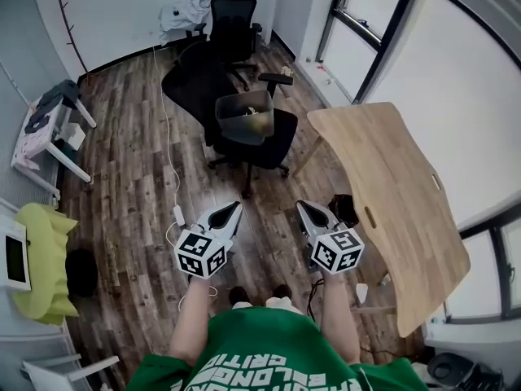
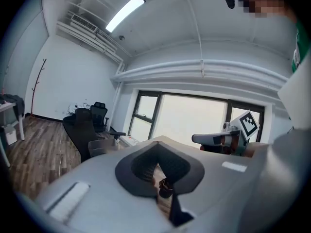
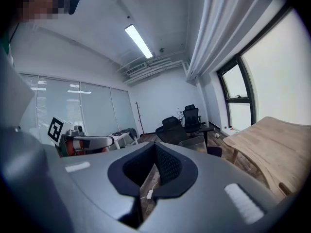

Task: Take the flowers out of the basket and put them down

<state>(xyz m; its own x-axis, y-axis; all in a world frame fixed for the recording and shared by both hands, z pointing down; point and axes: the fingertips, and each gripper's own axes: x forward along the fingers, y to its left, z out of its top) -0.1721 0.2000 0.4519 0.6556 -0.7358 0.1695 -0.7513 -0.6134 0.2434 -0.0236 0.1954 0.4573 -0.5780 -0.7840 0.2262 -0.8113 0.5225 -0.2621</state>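
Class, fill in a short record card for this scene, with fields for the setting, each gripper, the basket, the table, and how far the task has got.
Setting: office room with a wood floor
Left gripper: jaws together, empty, held in the air
Right gripper: jaws together, empty, level with the left one
Basket: on the seat of a black office chair, ahead of both grippers, untouched
Flowers: too small to make out in the basket
Table: wooden, to the person's right
Task progress: not begun

Smooth pale wooden table (image 1: 391, 194), dark wood-plank floor (image 1: 130, 177).
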